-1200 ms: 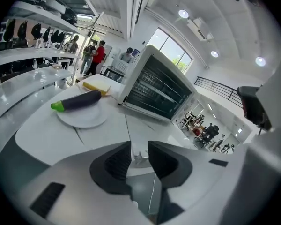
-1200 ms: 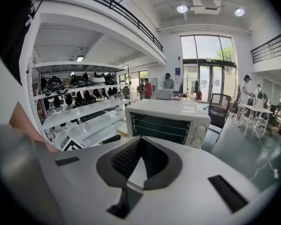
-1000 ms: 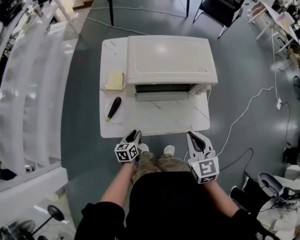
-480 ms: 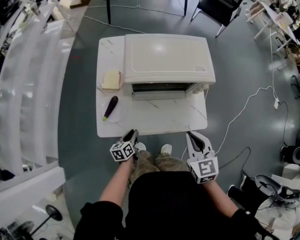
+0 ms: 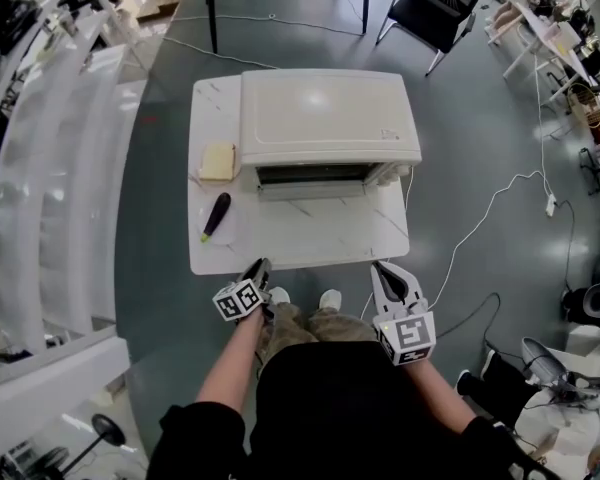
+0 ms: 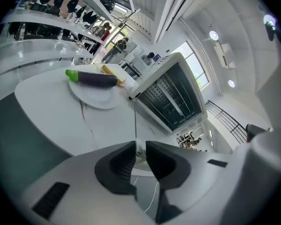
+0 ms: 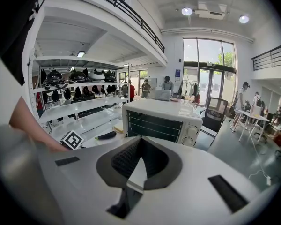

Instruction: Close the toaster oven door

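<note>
Toaster oven (image 5: 325, 118) sat at the back of the white table (image 5: 300, 240), its glass door upright against the front.
An eggplant (image 5: 216, 215) and a yellow block (image 5: 217, 161) lay to its left, and bare tabletop stretched before the door. Off the near edge hung the left tool (image 5: 262, 266), jaws nearly touching, and the right tool (image 5: 381, 267), jaws pressed together, both empty.

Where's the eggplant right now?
Head view: the eggplant lies on a plate at the table's left side, left of the toaster oven and just in front of the yellow block.
</note>
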Motion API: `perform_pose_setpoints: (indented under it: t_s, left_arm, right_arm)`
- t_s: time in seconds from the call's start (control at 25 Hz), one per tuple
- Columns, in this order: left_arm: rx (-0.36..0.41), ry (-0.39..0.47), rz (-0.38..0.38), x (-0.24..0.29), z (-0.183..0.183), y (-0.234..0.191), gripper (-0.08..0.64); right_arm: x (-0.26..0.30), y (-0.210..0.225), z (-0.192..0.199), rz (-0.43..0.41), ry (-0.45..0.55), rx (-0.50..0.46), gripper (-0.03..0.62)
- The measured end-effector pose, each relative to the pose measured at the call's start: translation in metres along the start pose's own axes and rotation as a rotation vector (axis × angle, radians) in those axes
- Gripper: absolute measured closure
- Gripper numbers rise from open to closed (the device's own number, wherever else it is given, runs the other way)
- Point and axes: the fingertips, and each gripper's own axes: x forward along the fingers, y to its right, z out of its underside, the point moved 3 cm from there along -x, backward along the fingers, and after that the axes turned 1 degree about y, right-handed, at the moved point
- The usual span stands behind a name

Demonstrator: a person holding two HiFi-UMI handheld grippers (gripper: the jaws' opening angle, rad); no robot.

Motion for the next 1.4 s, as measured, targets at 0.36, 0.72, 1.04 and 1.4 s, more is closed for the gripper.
perform_pose_setpoints:
  t_s: [0.36, 0.72, 1.04, 1.4]
  left_arm:
    - [-0.181, 0.035, 0.002, -0.007, -0.007, 0.007, 0.491]
    - [-0.359, 0.097, 0.085, -0.014, -0.015, 0.013, 0.492]
    - [-0.371, 0.1, 0.089, -0.018, -0.022, 0.02, 0.5]
    - [-0.391, 0.097, 0.073, -0.024, -0.032, 0.032, 0.502]
  right_arm:
    - [-0.008, 0.002, -0.002, -0.006, 0.01, 0.0, 0.571]
    - [-0.011, 0.003, -0.007, -0.006, 0.04, 0.01, 0.571]
    - [-0.013, 0.005, -0.01, 0.004, 0.063, 0.028, 0.571]
    - [-0.01, 0.007, -0.017, 0.019, 0.089, 0.06, 0.571]
